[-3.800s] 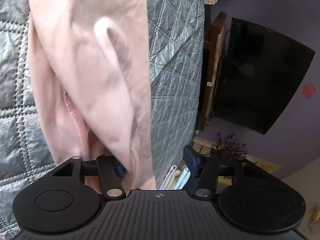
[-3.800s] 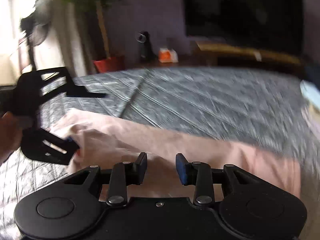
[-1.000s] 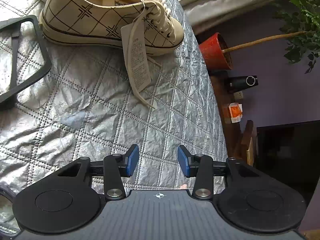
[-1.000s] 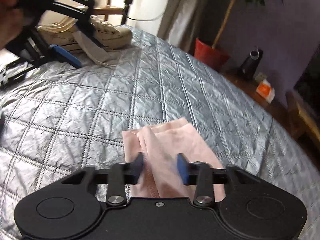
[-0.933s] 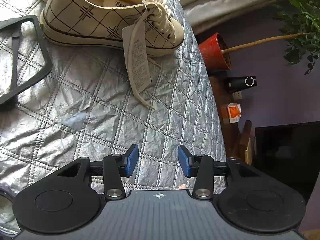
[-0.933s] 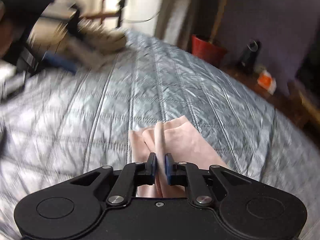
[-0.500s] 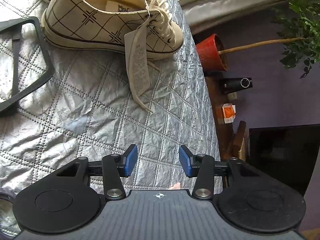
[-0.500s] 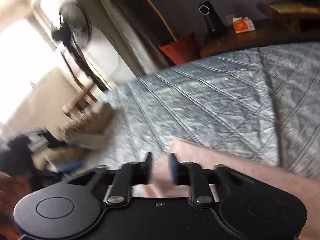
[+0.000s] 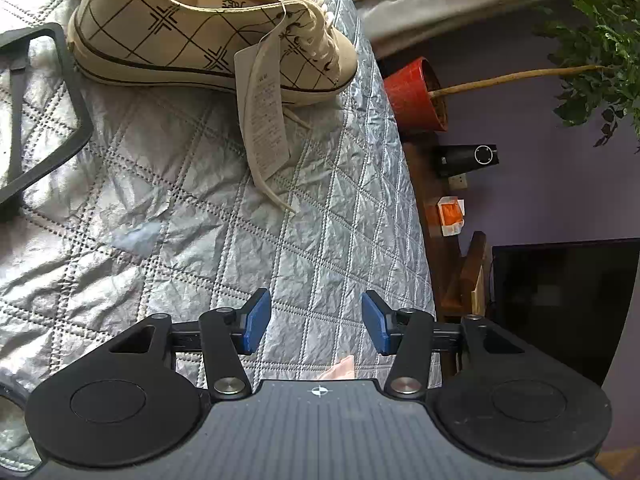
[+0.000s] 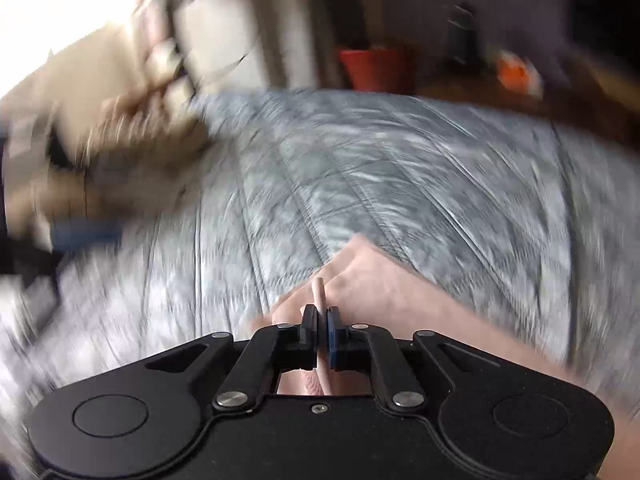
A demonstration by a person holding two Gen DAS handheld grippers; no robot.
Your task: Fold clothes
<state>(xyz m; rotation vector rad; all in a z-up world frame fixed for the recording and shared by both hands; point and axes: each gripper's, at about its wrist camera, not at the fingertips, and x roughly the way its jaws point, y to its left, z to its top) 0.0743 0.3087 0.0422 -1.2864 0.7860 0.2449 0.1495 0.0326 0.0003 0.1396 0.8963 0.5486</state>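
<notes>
Pinching a thin fold of the pink cloth point(image 10: 384, 292), the right gripper point(image 10: 322, 322) is now shut tight on it. A second ago its jaws were seen wide apart around the cloth, and they have just been closing, so the cloth has been caught. The wrist has also been rolled, and its picture is blurred by the move. From this it is judged that an edge is being lifted for the next fold.

The pink cloth is laid on the grey quilt point(image 10: 400, 168), spreading from the pads toward 4 o'clock in the right wrist view. In the left wrist view only a small pink tip point(image 9: 340, 368) is seen, at 6 o'clock, just below the pads.

The left gripper point(image 9: 316, 322) is held about half open, and its jaws have just been opened a little more. Nothing is held between them. It has been kept in the same place over the quilt. A checked shoe point(image 9: 208, 36) with a paper tag point(image 9: 264, 108) is seen at 11 o'clock, well apart from the cloth.
</notes>
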